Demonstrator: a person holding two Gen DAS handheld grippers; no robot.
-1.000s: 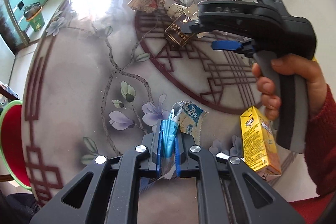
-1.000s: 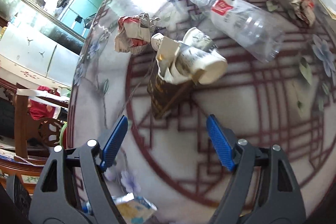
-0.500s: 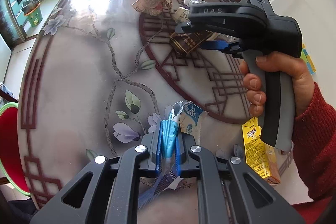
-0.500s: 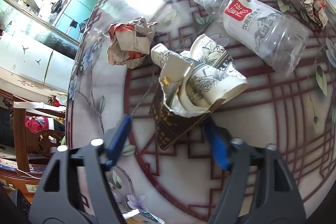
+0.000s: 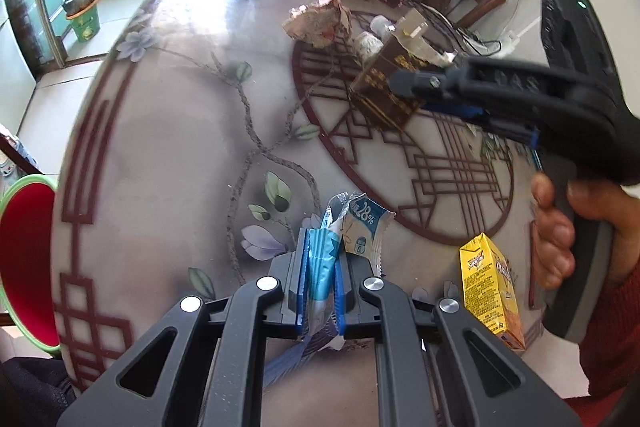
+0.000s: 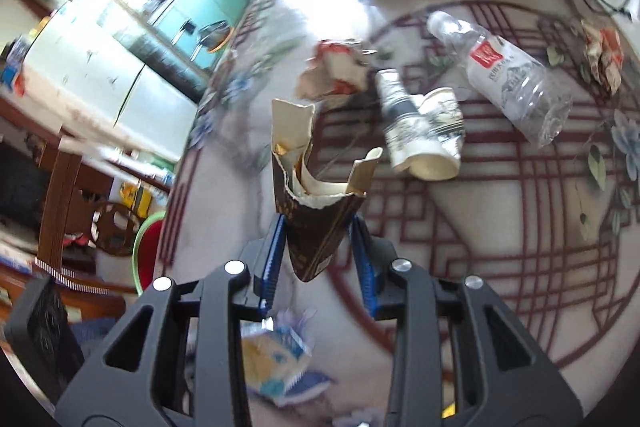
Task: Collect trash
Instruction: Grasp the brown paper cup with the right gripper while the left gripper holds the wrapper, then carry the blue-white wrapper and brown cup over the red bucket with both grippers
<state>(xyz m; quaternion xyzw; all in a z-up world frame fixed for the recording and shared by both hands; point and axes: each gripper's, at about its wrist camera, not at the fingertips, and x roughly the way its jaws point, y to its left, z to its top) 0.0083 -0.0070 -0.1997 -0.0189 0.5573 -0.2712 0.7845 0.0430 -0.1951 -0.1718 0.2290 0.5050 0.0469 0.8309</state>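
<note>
My left gripper (image 5: 320, 267) is shut on a blue and white snack wrapper (image 5: 362, 225), held just over the patterned table (image 5: 168, 155). The same wrapper (image 6: 276, 359) shows blurred below my right gripper. My right gripper (image 6: 318, 251) has its jaws closing on a torn brown cardboard box (image 6: 316, 223); the blue pads press its lower sides and it hangs clear of the table. In the left wrist view this right gripper (image 5: 412, 87) holds the brown box (image 5: 380, 87) above the table's red lattice circle.
On the table lie a crumpled paper wad (image 6: 336, 75), a squashed paper cup (image 6: 424, 135), a clear plastic bottle (image 6: 516, 79) and another crumpled wrapper (image 6: 604, 55). A yellow juice carton (image 5: 490, 287) stands near the edge. A red bin with a green rim (image 5: 24, 259) sits beside the table.
The right gripper went from wide open to closed around the brown box and raised it off the table, leaving the paper cup behind. The left gripper keeps hold of the wrapper.
</note>
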